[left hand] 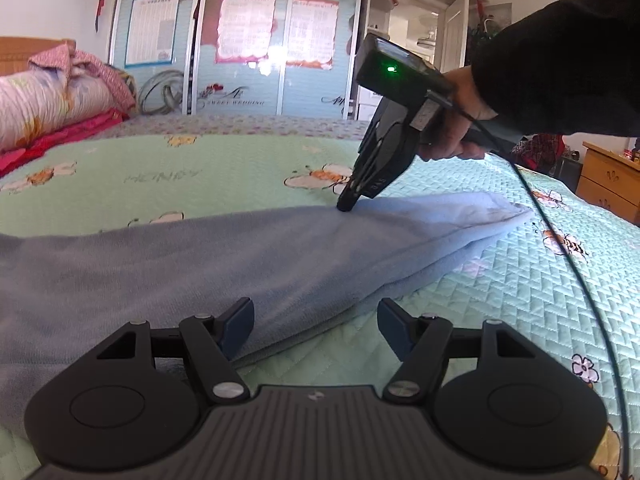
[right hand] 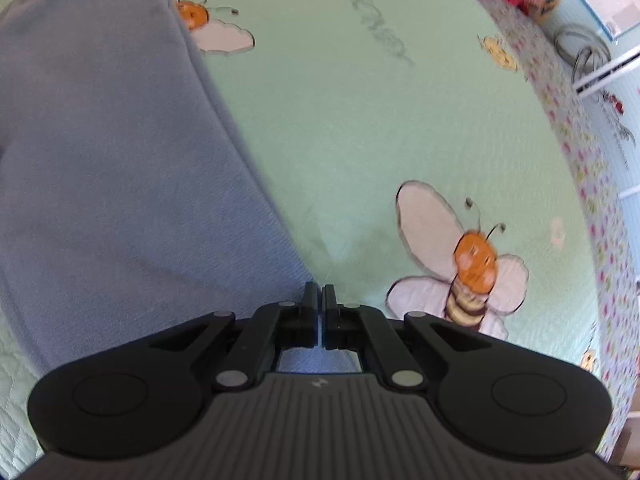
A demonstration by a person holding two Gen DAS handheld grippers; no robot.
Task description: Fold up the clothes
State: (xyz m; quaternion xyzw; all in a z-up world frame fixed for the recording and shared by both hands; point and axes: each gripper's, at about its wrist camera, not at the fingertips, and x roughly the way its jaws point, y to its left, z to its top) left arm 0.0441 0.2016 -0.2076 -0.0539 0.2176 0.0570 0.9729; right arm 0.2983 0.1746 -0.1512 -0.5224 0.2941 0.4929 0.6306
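I see the bed (left hand: pixel 500 300) filling both views, under a green quilted cover printed with bees. I take it as my landmark.

The blue garment (left hand: pixel 200 264) lies flat across the middle of the bed, a long folded band tapering to a paler end (left hand: pixel 492 208) toward the bed's far right side. In the right wrist view the same garment (right hand: pixel 100 140) covers the left half, its edge running diagonally over the cover.

At the head of the bed I note a rolled floral quilt (left hand: pixel 44 100) on red fabric. Beyond the bed stand wardrobe doors (left hand: pixel 248 40) with posters; a wooden cabinet (left hand: pixel 608 180) sits past its right side.

A hand (left hand: pixel 460 120) in a dark sleeve holds the right gripper (left hand: pixel 345 207) tilted steeply down, tip on the garment's far edge. Its jaws are together (right hand: pixel 319 300); whether cloth is pinched, I cannot tell.

The left gripper (left hand: pixel 316 320) hovers low over the garment's near edge, jaws apart, nothing between them gripped.
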